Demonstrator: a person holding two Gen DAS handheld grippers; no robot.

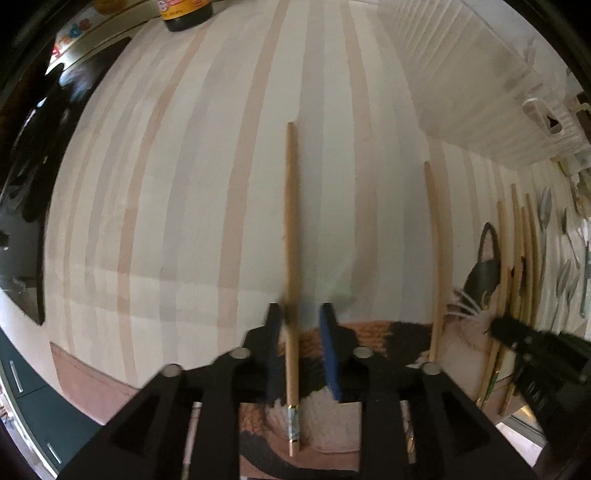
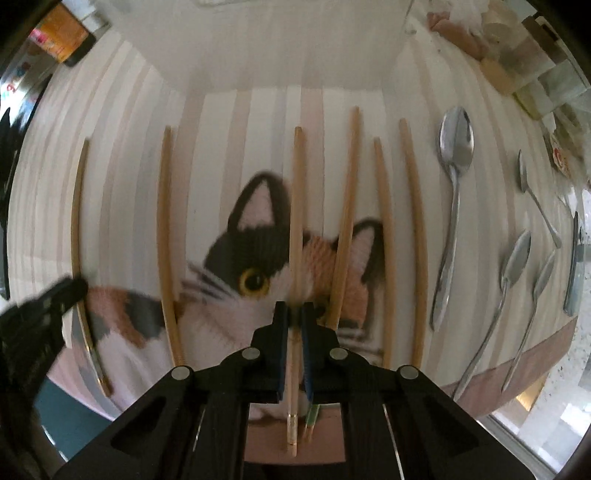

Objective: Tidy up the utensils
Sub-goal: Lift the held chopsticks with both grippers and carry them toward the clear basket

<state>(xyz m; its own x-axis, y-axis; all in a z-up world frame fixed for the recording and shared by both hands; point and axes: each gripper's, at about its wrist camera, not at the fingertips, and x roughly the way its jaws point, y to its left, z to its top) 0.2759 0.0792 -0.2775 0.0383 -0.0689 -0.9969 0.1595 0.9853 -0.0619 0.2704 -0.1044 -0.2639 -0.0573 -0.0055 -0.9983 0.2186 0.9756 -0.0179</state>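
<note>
Several wooden chopsticks lie side by side on a striped cloth with a cat picture (image 2: 255,258). My left gripper (image 1: 301,314) is open, its fingers on either side of one chopstick (image 1: 291,221) that lies on the cloth; another chopstick (image 1: 436,251) lies to its right. My right gripper (image 2: 294,312) is shut on a chopstick (image 2: 297,206) in the middle of the row. It shows at the right edge of the left wrist view (image 1: 517,336). Several spoons, the largest (image 2: 452,192), lie right of the chopsticks.
A white slatted rack (image 1: 461,85) stands at the back right. A dark bottle (image 1: 184,14) stands at the far edge. A black surface (image 1: 33,184) lies left of the cloth. Packets and clutter (image 2: 517,62) sit at the far right.
</note>
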